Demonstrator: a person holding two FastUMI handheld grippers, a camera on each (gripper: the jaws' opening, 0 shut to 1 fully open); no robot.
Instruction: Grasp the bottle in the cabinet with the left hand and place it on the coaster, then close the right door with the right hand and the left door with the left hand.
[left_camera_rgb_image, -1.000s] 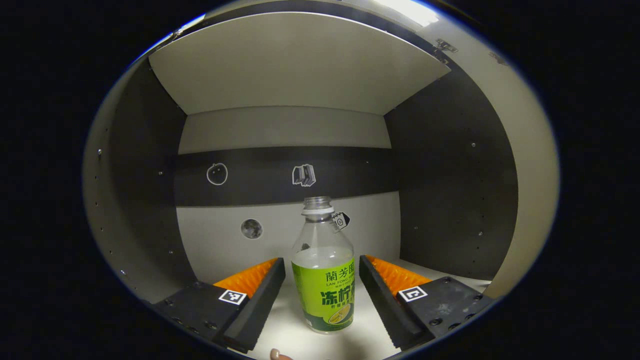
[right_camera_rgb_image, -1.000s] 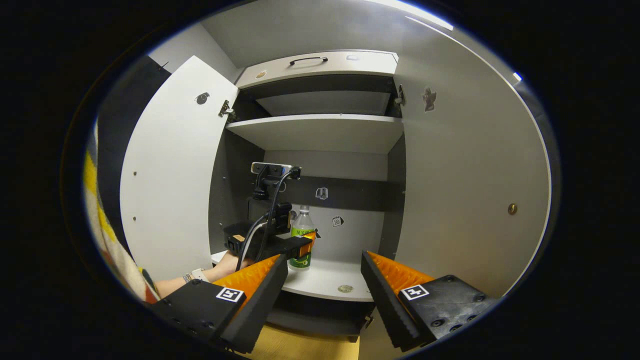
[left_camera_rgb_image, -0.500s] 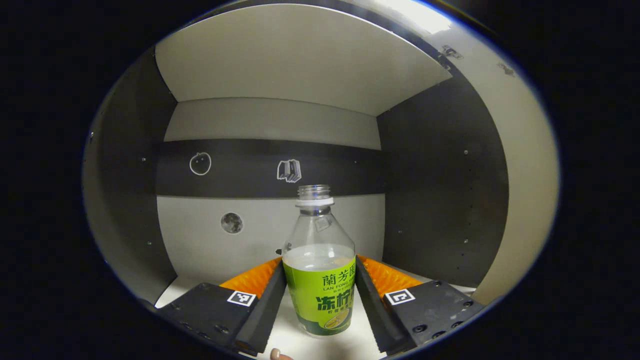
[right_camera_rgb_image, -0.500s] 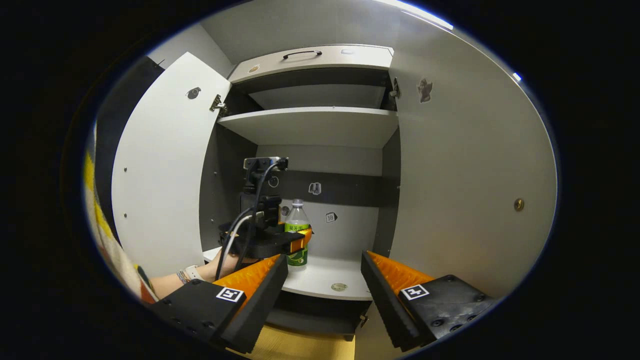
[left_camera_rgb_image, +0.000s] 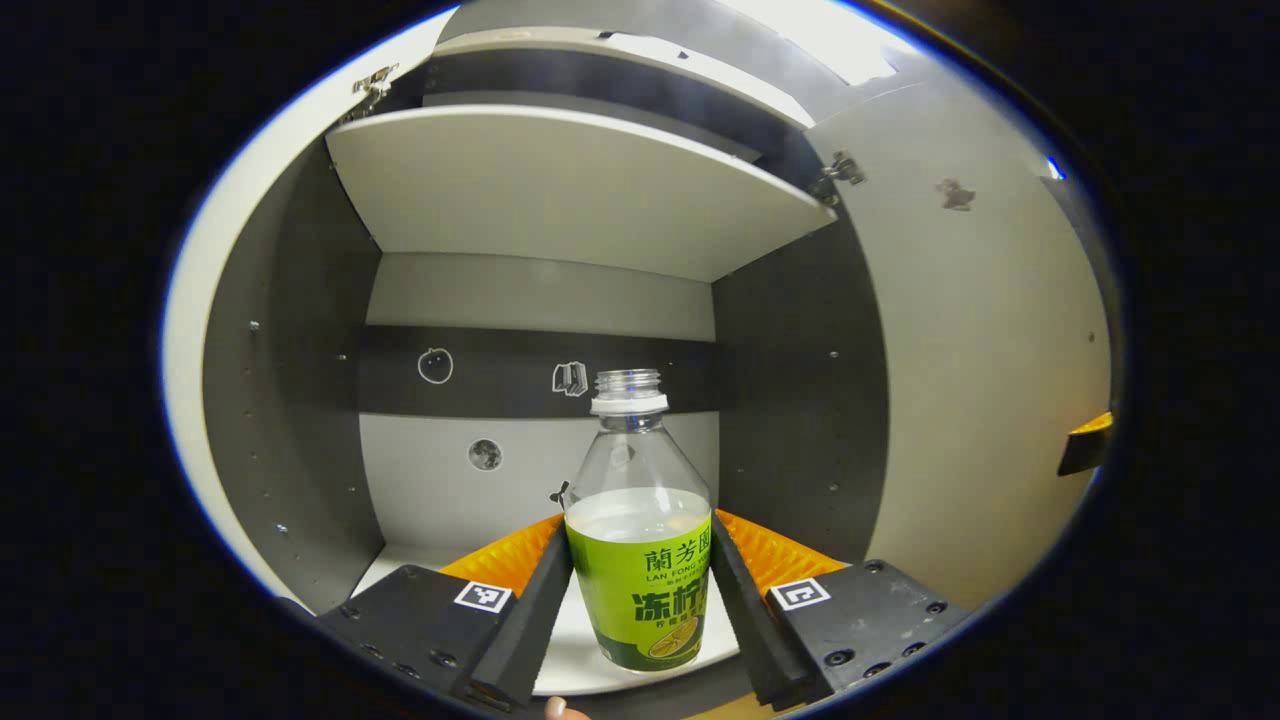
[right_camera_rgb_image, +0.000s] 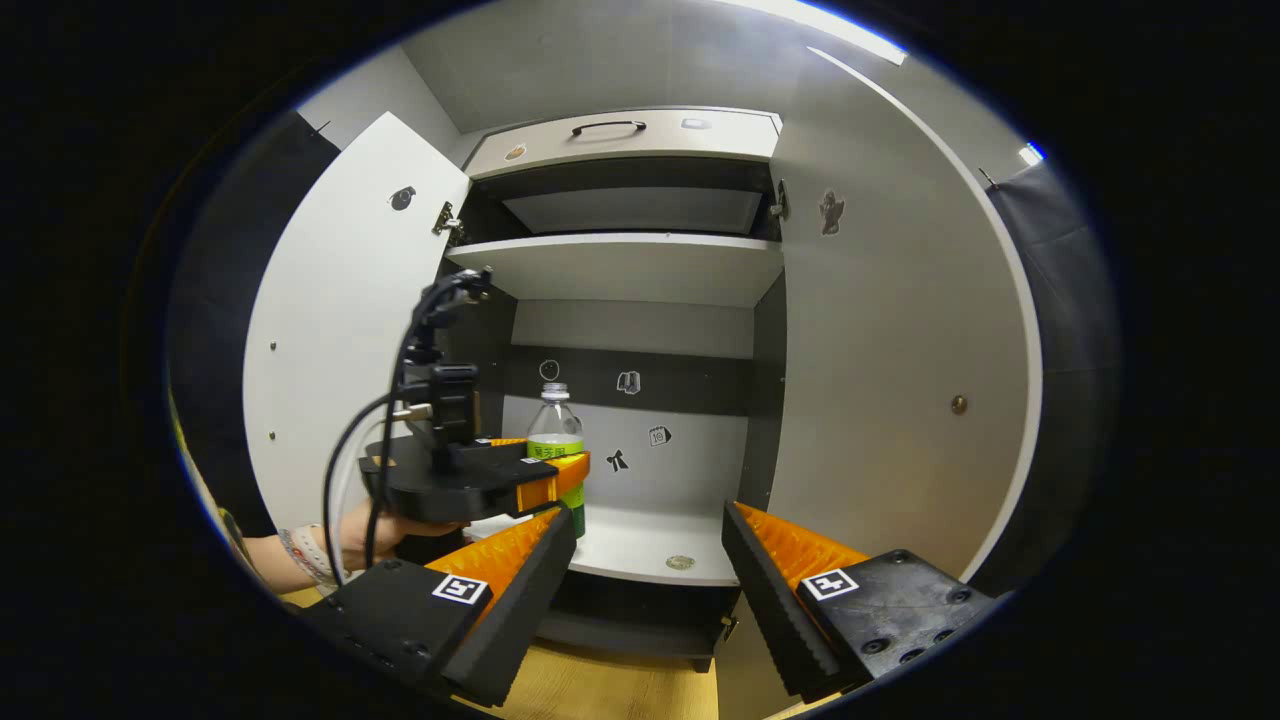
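At the cabinet's front edge, the left gripper (left_camera_rgb_image: 640, 600) is clenched on the bottle (left_camera_rgb_image: 640, 560), upright over the shelf lip (left_camera_rgb_image: 580, 672). At three o'clock the right door (left_camera_rgb_image: 985, 400) stands wide. The right gripper (right_camera_rgb_image: 648, 560) hangs released, well clear.
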